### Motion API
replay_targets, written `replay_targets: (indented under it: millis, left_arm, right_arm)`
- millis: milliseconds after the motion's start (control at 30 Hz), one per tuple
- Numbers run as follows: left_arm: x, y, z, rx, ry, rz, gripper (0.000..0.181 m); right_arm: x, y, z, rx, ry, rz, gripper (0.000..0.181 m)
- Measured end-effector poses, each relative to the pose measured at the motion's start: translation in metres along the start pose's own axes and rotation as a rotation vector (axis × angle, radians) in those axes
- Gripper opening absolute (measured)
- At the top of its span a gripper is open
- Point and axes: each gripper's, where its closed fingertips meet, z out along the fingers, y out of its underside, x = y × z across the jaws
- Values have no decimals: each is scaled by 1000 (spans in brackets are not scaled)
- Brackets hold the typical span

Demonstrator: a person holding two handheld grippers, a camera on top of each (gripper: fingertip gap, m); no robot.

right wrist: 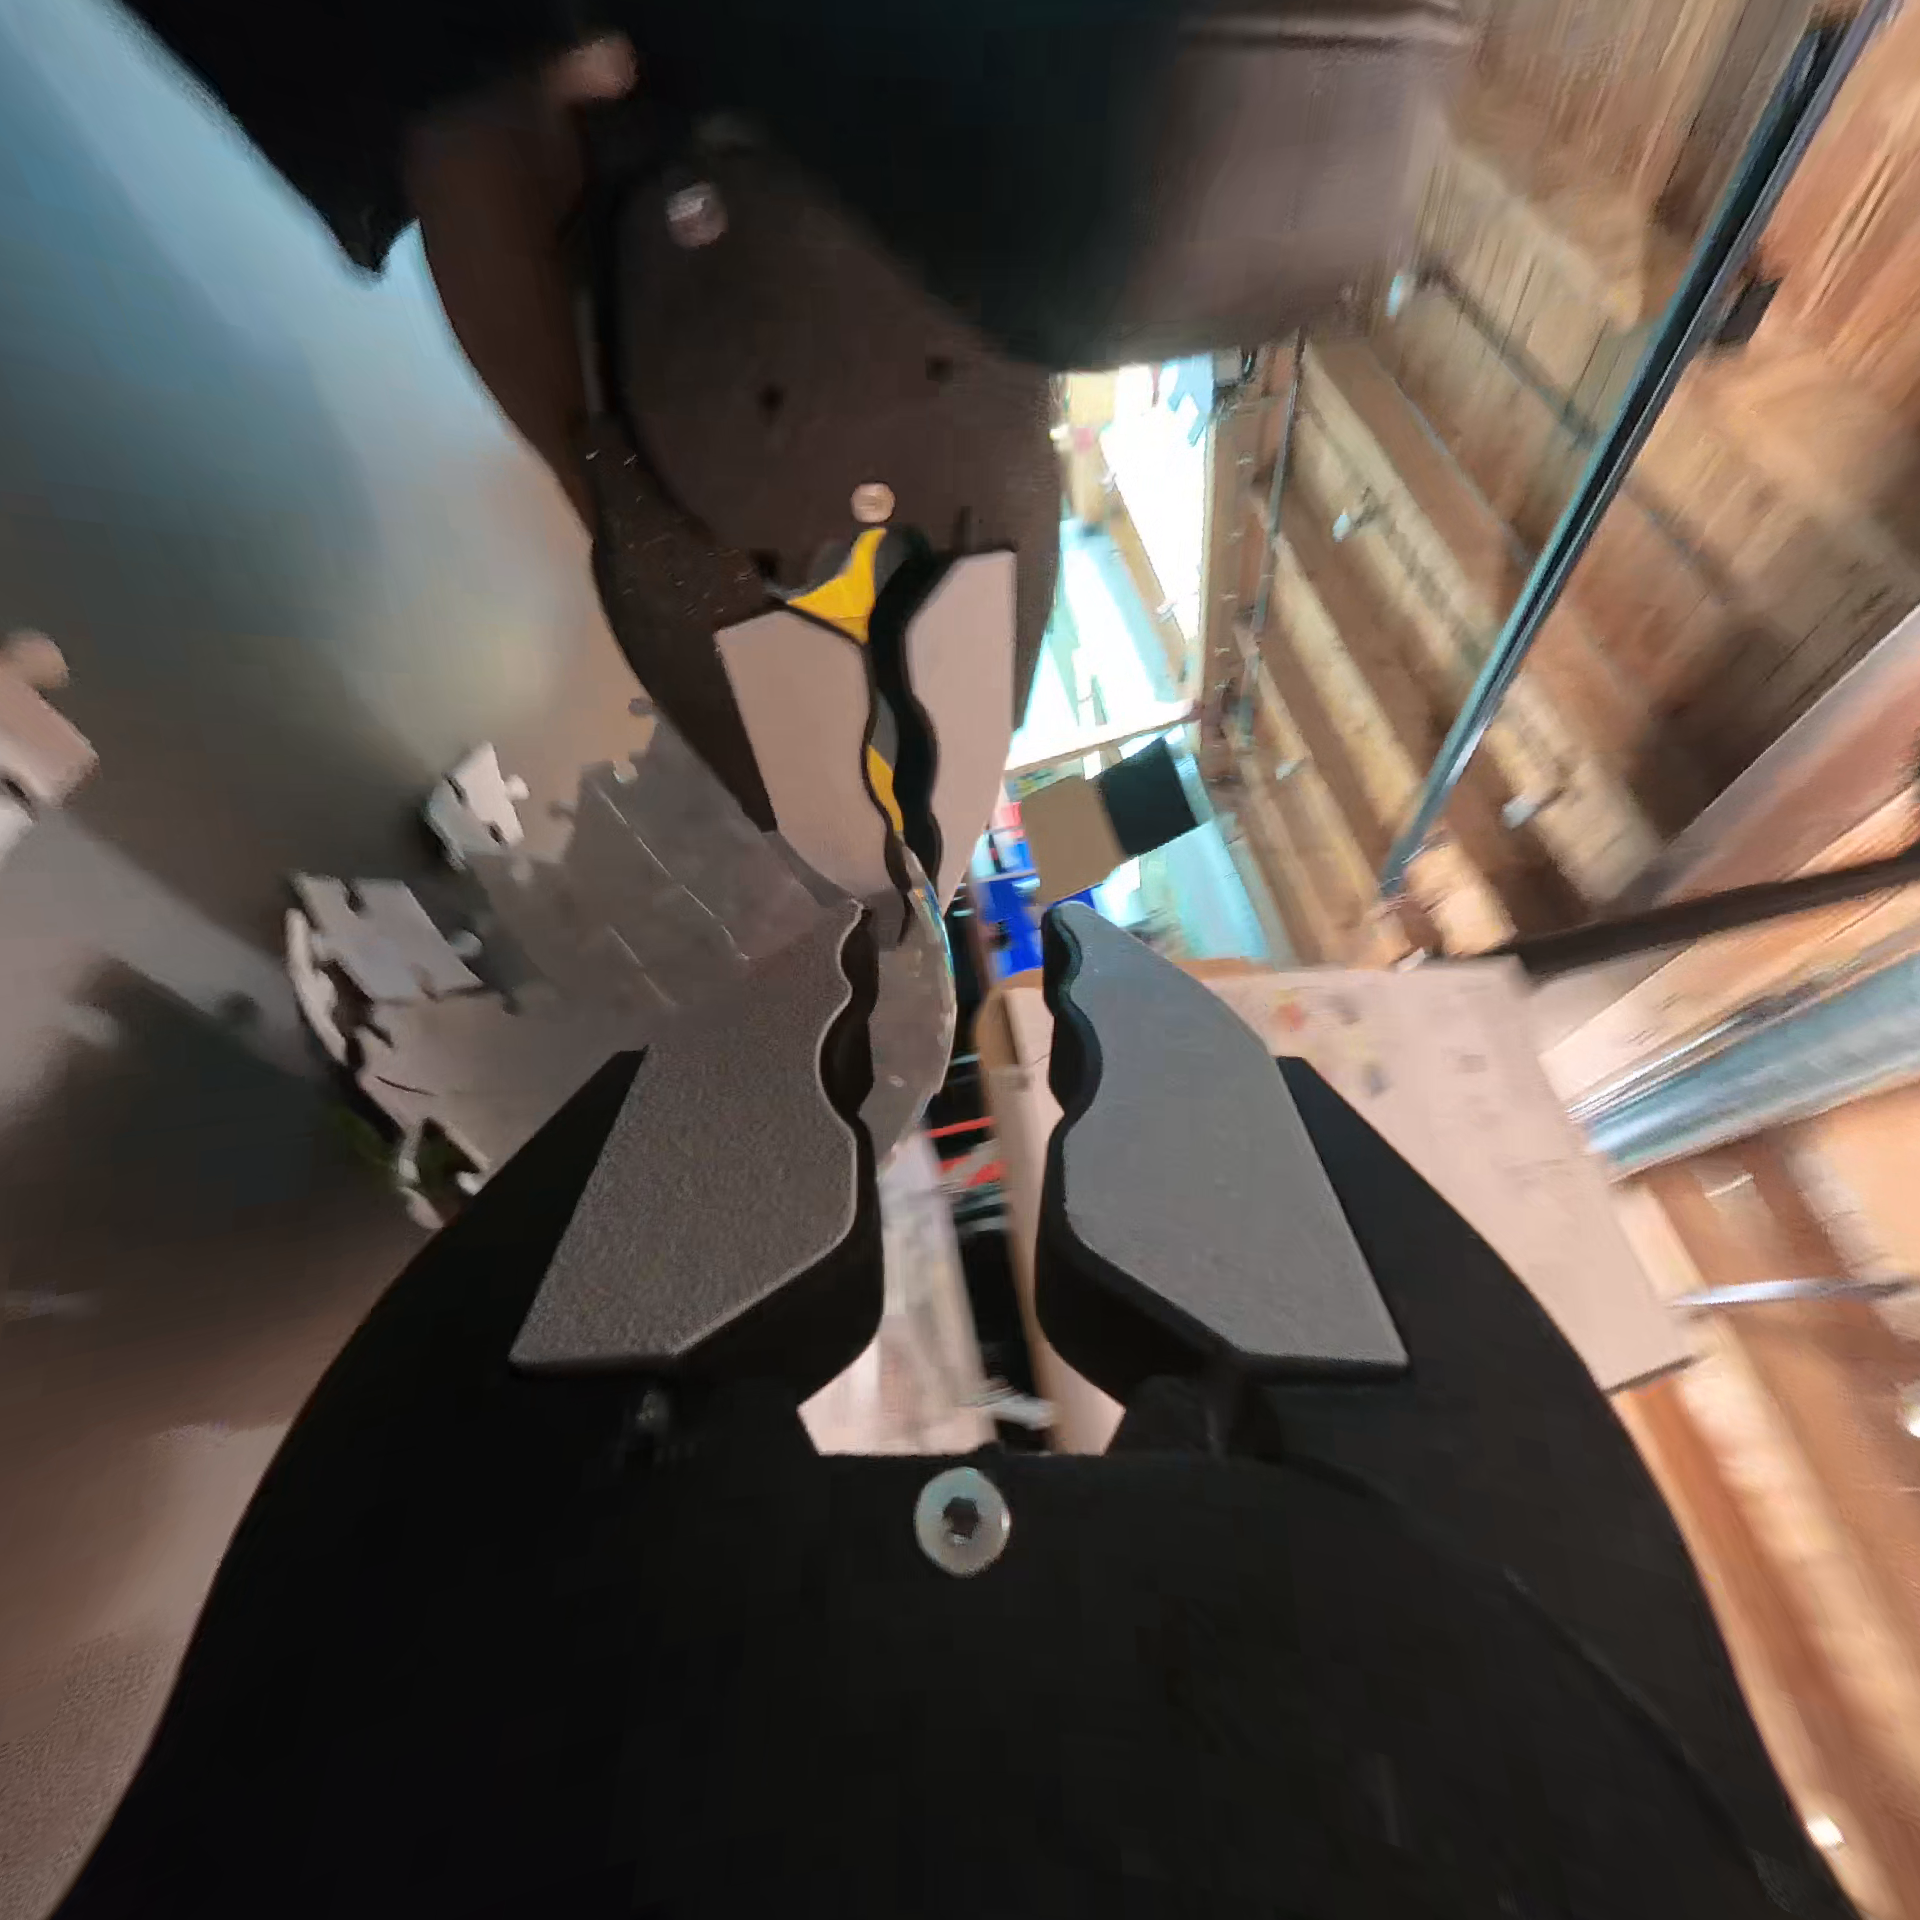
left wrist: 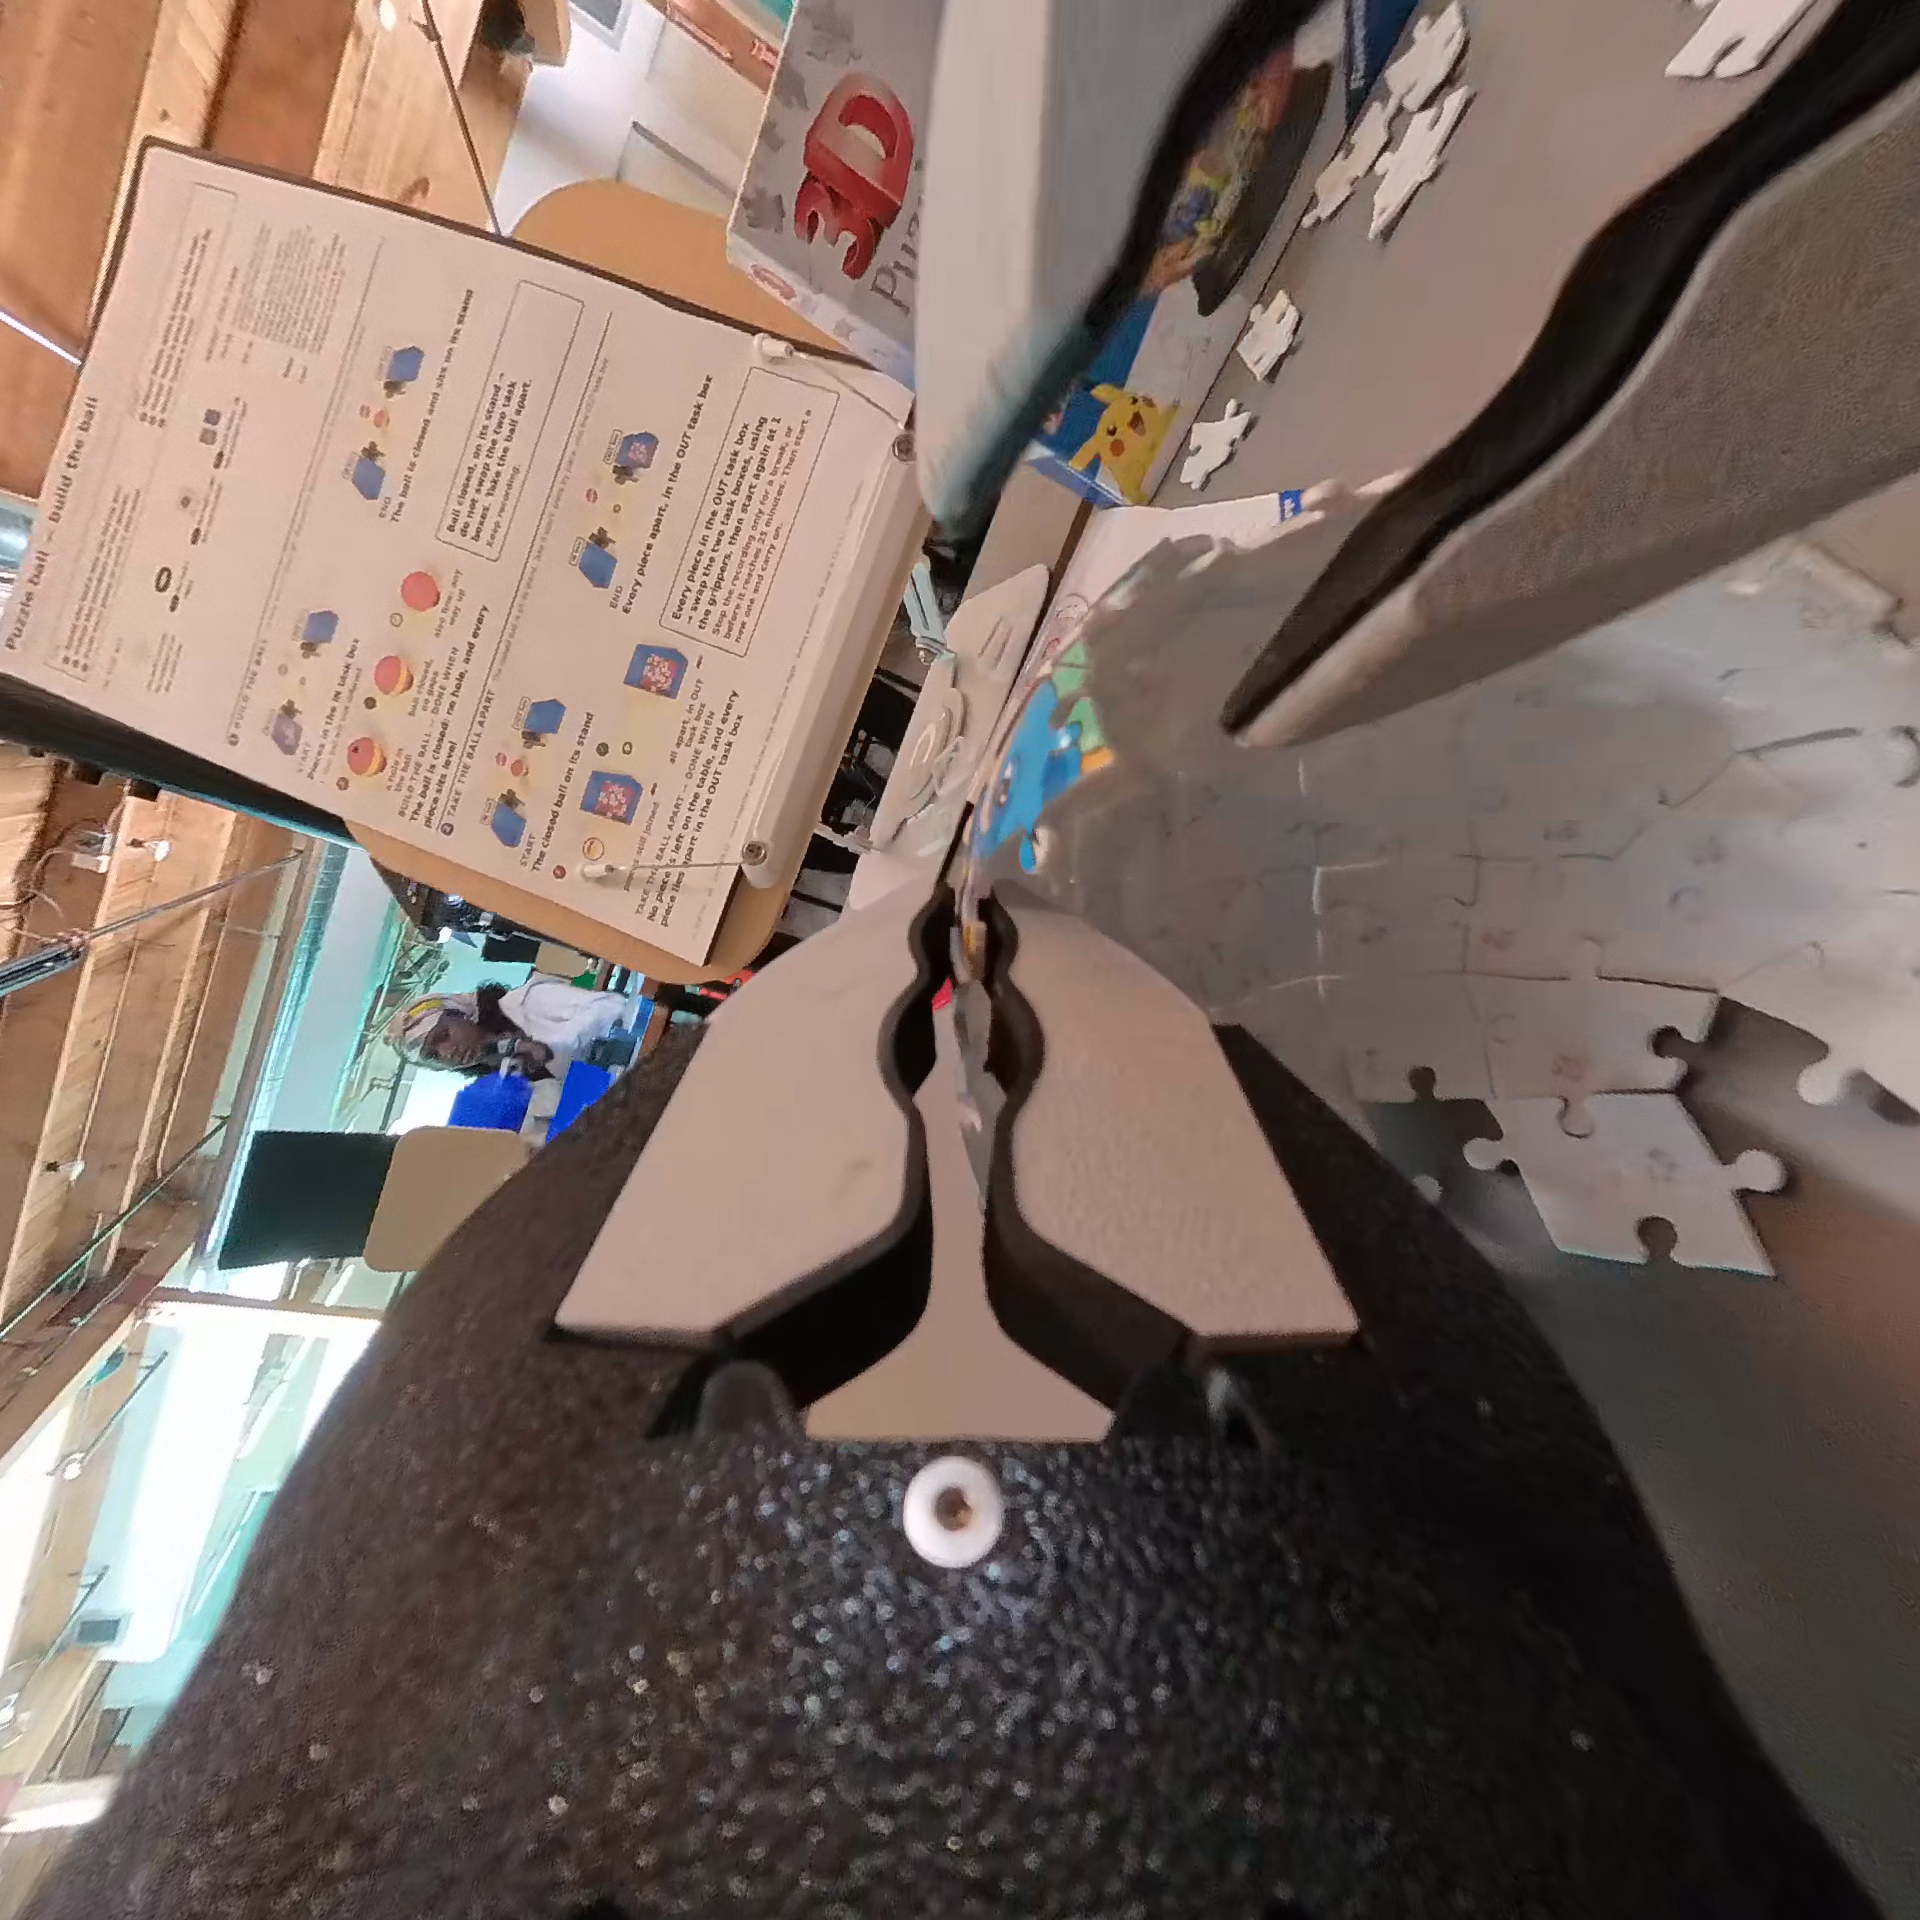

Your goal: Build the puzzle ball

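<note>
While the left gripper (left wrist: 961, 940) pinches the rim of the curved puzzle shell (left wrist: 1455, 883) above the tabletop (left wrist: 1714, 1455), the right gripper (right wrist: 951, 935), spread and apparently straddling that edge, should close squarely without twisting joints.

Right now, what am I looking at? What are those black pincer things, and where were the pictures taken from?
A person holds two grabbing tools, one in each hand, and each tool has a camera looking along its two fingers. One picture comes from the left gripper, the other from the right gripper. The left gripper is pinching the edge of a half-built puzzle ball, a curved shell of joined pieces. The right gripper is open, with the shell's edge between its fingers. On the grey table lie loose puzzle pieces and the puzzle box. An instruction sheet stands behind.
</note>
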Motion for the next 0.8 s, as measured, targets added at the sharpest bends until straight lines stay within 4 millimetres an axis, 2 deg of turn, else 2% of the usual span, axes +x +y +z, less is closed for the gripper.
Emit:
replay_targets:
  millis: [33,167,300,467,533,633,800]
  left_arm:
    - [0,0,0,-7,-8,5,4]
    - [-1,-2,-2,-14,-41,29,4]
    - [-1,-5,-3,-20,-61,47,3]
    - [-1,-4,-3,-20,-50,31,3]
    - [-2,-3,-3,-20,-46,23,3]
    - [-1,-4,-3,-18,-47,30,3]
    - [0,-4,-5,-16,-38,17,5]
  right_arm:
    - [4,3,-2,-16,7,71,32]
    - [23,25,-11,-183,100,304,36]
    - [12,27,-4,-250,32,384,44]
    - [-3,37,5,-293,-9,304,37]
    - [-4,43,5,-306,6,270,27]
    - [-4,40,5,-273,30,223,8]
    - [-4,39,5,-270,55,119,5]
